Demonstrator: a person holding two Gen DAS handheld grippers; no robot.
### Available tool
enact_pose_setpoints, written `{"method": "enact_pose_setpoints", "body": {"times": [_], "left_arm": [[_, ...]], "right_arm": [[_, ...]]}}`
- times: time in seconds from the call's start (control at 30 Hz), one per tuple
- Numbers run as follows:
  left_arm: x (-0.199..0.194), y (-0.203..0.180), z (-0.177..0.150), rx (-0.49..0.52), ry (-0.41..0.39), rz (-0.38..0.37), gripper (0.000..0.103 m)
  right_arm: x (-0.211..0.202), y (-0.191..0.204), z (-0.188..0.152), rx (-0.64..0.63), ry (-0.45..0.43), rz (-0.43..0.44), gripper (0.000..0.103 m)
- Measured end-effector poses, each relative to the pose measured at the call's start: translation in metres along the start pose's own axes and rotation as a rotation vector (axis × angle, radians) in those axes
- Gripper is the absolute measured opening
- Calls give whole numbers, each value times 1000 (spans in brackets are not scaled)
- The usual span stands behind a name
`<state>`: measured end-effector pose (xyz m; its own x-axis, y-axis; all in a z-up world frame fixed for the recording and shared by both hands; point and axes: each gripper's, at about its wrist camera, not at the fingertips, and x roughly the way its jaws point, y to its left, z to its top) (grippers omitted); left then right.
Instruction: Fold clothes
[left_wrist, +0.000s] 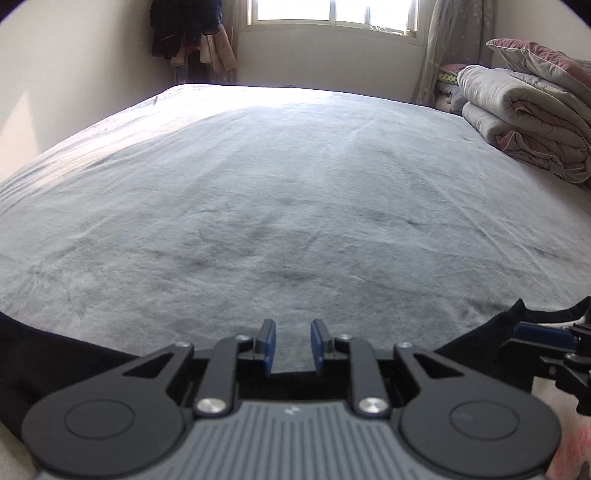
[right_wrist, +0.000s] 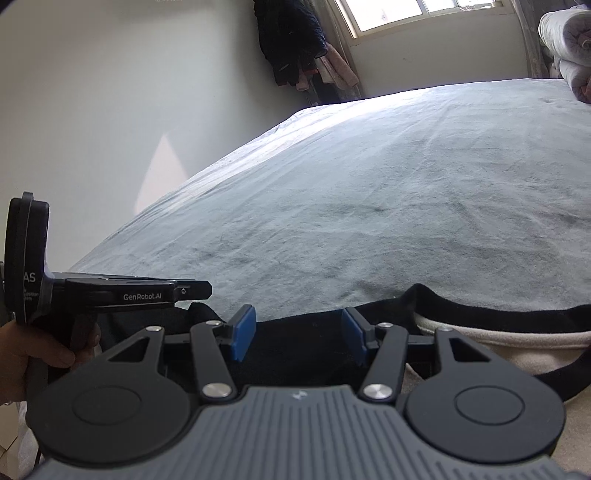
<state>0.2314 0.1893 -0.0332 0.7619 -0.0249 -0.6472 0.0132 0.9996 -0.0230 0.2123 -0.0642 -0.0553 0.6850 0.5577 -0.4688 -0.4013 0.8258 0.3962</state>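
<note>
Hovering at bed (left_wrist: 258, 177) edge, both tools spread, pinching nothing.
Dark soft garment (right_wrist: 306, 347) under right tool (right_wrist: 299, 334); left tool (left_wrist: 292, 345) over fuzzy grey cover; rolled quilts (left_wrist: 524, 110) beyond.

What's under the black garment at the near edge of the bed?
In the right wrist view the black garment lies over the near edge of the grey bedspread, with a cream lining or layer showing beneath its rim. Whatever lies further under it is covered.
</note>
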Motion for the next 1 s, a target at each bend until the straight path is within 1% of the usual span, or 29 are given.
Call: {"method": "enact_pose_setpoints", "body": {"times": [0.07,0.2,0.27,0.43,0.5,0.63,0.7,0.77,0.9,0.93,1.0], "left_arm": [[-5,11,-1,-59,-11,39,39],[-15,32,-2,-176,-33,118,40],[-19,41,-5,-232,-46,153,43],[-20,44,-46,-339,-93,198,43],[-17,40,-59,-318,-96,226,43],[-15,25,-63,-219,-118,287,43],[-13,23,-62,-202,-112,298,44],[-14,24,-60,-195,-98,297,44],[-25,23,-53,-142,-50,333,47],[-29,24,-54,-137,-45,333,47],[-37,27,-57,-133,-40,305,47]], "right_arm": [[0,-1,0,1,-8,-13,56],[0,-3,-1,-16,-21,-68,56],[3,-2,-3,-45,-24,-105,56],[17,6,-11,-135,-8,-152,56],[24,10,-14,-175,13,-170,56],[35,24,-21,-280,38,-241,57],[38,29,-24,-321,41,-266,57],[38,29,-24,-332,40,-274,57],[36,28,-22,-328,32,-265,57],[36,28,-22,-331,32,-260,57],[35,31,-22,-342,31,-248,57]]}}
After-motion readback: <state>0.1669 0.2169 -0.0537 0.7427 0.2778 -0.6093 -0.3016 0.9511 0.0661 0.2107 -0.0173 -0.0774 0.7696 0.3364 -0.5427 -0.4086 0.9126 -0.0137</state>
